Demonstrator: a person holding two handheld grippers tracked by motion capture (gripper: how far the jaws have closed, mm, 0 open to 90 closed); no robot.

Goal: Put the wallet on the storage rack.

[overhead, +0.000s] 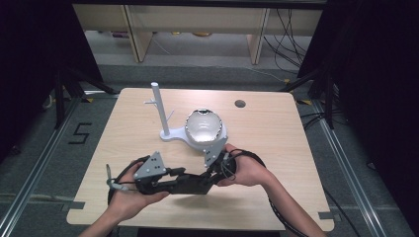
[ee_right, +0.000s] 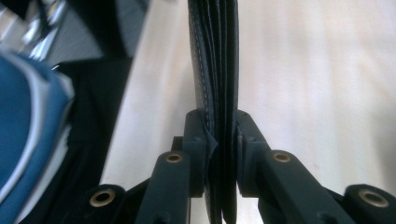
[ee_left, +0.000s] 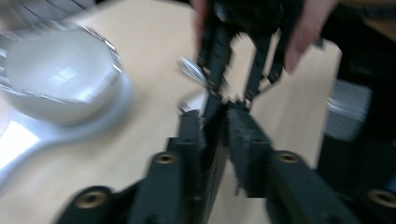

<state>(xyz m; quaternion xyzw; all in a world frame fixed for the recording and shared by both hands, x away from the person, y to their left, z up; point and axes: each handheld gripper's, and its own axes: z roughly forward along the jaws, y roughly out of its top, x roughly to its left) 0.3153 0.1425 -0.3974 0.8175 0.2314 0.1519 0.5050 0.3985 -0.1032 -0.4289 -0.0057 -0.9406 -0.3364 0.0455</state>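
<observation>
Near the front edge of the tabletop I see my two hands meet. The left gripper lies almost flat, pointing toward the right side, and the right gripper comes down to it from the right hand. Between them there is a dark folded item, a black wallet with stitched edges, standing on its edge. In the right gripper view the wallet sits directly between the two black pads, and both pads press on its sides, so this gripper pinches it. In the left gripper view the picture is blurred; the jaws stand close, with the dark item in the narrow gap, but I cannot tell if they press on it.

Farther, toward the middle of the tabletop, a white bowl sits on a white stand, just beyond the right gripper. A thin white post rises from that stand, to the left of the bowl. Near the far edge there is a small round hole.
</observation>
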